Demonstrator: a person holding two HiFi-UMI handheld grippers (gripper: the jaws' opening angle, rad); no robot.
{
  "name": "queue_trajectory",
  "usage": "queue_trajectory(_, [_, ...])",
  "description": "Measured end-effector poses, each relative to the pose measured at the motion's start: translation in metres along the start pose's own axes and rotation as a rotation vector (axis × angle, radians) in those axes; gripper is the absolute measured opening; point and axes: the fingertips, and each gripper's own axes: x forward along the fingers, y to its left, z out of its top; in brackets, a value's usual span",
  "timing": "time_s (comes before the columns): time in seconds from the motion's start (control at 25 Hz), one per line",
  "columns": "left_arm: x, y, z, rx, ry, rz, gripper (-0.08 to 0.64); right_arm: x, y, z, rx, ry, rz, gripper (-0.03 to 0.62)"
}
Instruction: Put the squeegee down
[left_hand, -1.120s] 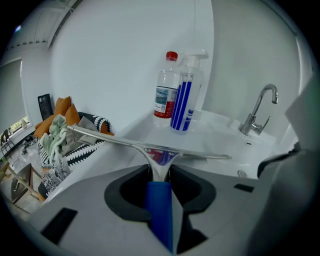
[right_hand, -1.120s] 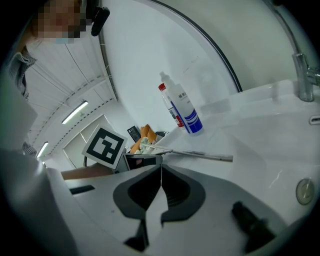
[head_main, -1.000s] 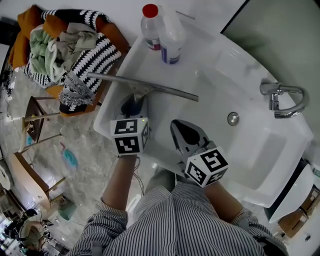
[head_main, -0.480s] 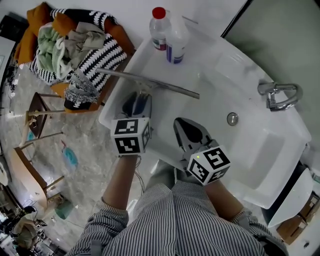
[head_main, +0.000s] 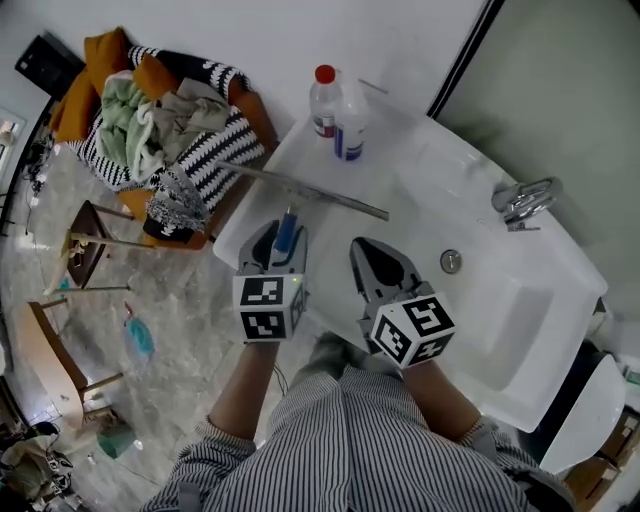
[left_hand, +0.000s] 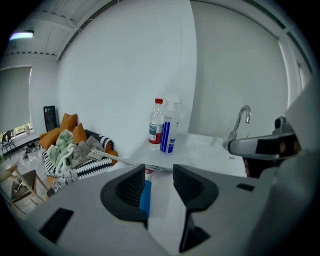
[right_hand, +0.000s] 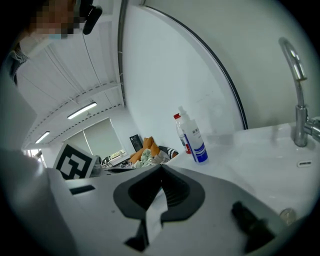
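Observation:
The squeegee lies flat on the white sink counter (head_main: 420, 170), its long metal blade (head_main: 300, 188) across the left end and its blue handle (head_main: 286, 228) pointing back toward me. My left gripper (head_main: 281, 238) hovers over that handle, open. Its jaws have just been opening, and the pads stand apart from the handle. In the left gripper view the blue handle (left_hand: 145, 196) shows low between the spread jaws of the left gripper (left_hand: 159, 182). My right gripper (head_main: 375, 262) hangs beside it, shut and empty. In the right gripper view the right gripper (right_hand: 160, 187) has its pads together.
A spray bottle (head_main: 350, 125) and a red-capped bottle (head_main: 322, 98) stand at the counter's back left corner. The faucet (head_main: 520, 200) and drain (head_main: 451, 261) are to the right. A pile of clothes (head_main: 160, 130) sits on a chair left of the sink.
The left jaws have let go of the squeegee handle and both grippers have lifted away from the counter. The squeegee stays lying where it was.

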Motion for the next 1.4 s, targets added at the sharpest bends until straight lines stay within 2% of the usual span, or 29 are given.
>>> queue_trajectory(0.08, [-0.012,-0.004,0.003,-0.013,-0.017,0.001,0.164,-0.003,0.006,0.009,-0.026,-0.012,0.007,0.015])
queue_trajectory(0.28, [-0.035,-0.021,0.016,0.009,-0.064,-0.015,0.164,-0.014,0.026,0.028,-0.081,-0.045,0.029,0.015])
queue_trajectory(0.6, [-0.07,-0.044,0.037,0.018,-0.173,-0.029,0.164,-0.032,0.056,0.04,-0.148,-0.072,0.072,0.015])
queue_trajectory(0.84, [-0.098,-0.039,0.043,-0.048,-0.271,-0.003,0.158,-0.041,0.072,0.044,-0.15,-0.084,0.122,0.015])
queue_trajectory(1.04, [-0.117,-0.025,0.048,-0.116,-0.348,0.033,0.114,-0.042,0.08,0.042,-0.171,-0.072,0.15,0.015])
queue_trajectory(1.24, [-0.125,-0.02,0.042,-0.051,-0.369,0.07,0.06,-0.037,0.087,0.035,-0.178,-0.051,0.162,0.015])
queue_trajectory(1.4, [-0.128,-0.021,0.037,-0.043,-0.364,0.054,0.04,-0.034,0.098,0.029,-0.195,-0.034,0.178,0.015])
